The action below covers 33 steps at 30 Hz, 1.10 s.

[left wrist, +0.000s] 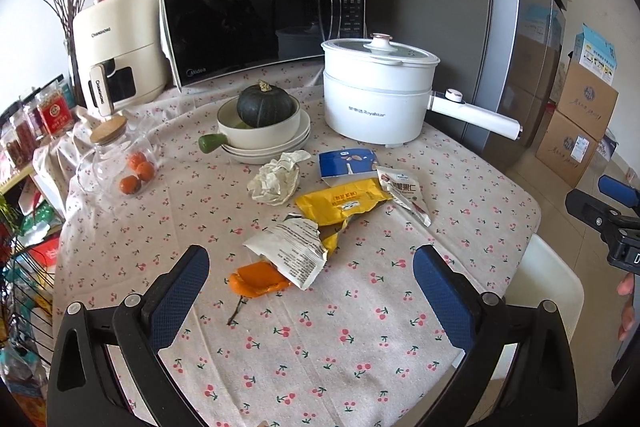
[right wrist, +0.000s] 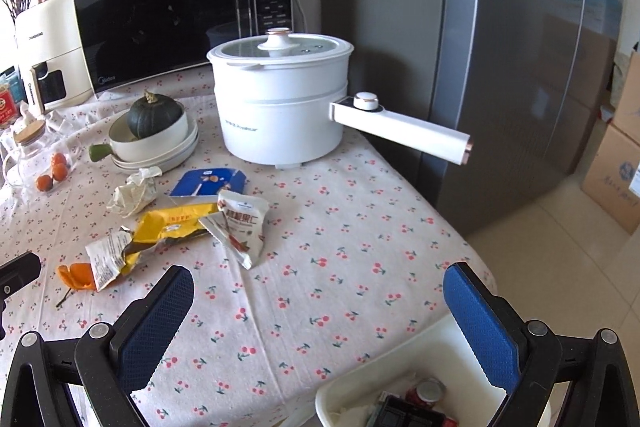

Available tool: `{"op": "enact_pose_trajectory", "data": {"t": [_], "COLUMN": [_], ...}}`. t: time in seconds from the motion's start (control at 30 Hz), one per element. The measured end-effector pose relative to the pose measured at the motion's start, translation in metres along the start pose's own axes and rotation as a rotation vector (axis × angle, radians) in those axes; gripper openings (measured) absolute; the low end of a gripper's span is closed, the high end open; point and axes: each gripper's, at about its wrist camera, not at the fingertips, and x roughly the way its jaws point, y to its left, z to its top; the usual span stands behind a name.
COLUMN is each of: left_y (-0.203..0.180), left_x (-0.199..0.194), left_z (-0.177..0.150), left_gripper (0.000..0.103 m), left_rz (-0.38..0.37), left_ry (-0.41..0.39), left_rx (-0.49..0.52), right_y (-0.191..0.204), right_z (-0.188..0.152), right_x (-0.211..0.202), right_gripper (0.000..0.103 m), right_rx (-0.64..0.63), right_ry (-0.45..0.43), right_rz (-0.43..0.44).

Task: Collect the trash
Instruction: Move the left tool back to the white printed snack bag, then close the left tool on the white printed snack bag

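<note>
Both hand-held grippers hung released above the worktop (left wrist: 320, 355), the trash lying ahead of them.

The left hand-held gripper (left wrist: 311, 263) and the right hand-held gripper (right wrist: 318, 289) stood with jaws spread wide and nothing between them; a white bin (right wrist: 404, 383) holding a can (right wrist: 426, 393) sat just below the right one at the worktop's edge. Nearest lay an orange peel (left wrist: 258, 281) under a torn white wrapper (left wrist: 290, 253), then a yellow wrapper (left wrist: 344, 205), a nut packet (left wrist: 404, 193) touching it, a crumpled tissue (left wrist: 276, 181) and a blue carton (left wrist: 348, 167). Farther back stood a squash (left wrist: 265, 105) in a bowl (left wrist: 256, 135), a white pot (left wrist: 376, 91) and a microwave (left wrist: 260, 23).
</note>
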Motion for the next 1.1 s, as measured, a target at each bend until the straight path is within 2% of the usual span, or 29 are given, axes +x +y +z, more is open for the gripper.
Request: {"op": "enact_pose_trajectory", "data": {"t": [0.17,0.4,0.63,0.87,1.0,1.1], "left_y": [0.039,0.074,0.075,0.058,0.036,0.037], "left_x": [0.028,0.08,0.125,0.161,0.18,0.192], "left_z": [0.002,-0.003,-0.002,0.014,0.017,0.009], "left_gripper": [0.103,0.103,0.098,0.097,0.097,0.097], "left_rz": [-0.044,-0.05,-0.116,-0.114,-0.022,0.018], "left_ry": [0.079,0.19,0.269,0.344,0.365,0.405], "left_rx": [-0.072,-0.119,-0.188,-0.278,-0.196,-0.214], "right_y": [0.021,0.045,0.051,0.042,0.031,0.026], "right_z": [0.004,0.006,0.006,0.004,0.004,0.003], "right_x": [0.026,0.062,0.087,0.102,0.107,0.108], "right_gripper": [0.102,0.102,0.102,0.102,0.102,0.102], "right_rx": [-0.013,-0.021,0.005,-0.021,-0.005,0.003], "right_ry": [0.03,0.084,0.133,0.158,0.171,0.175], "right_rz": [0.006,0.018,0.029,-0.009,-0.019,-0.019]}}
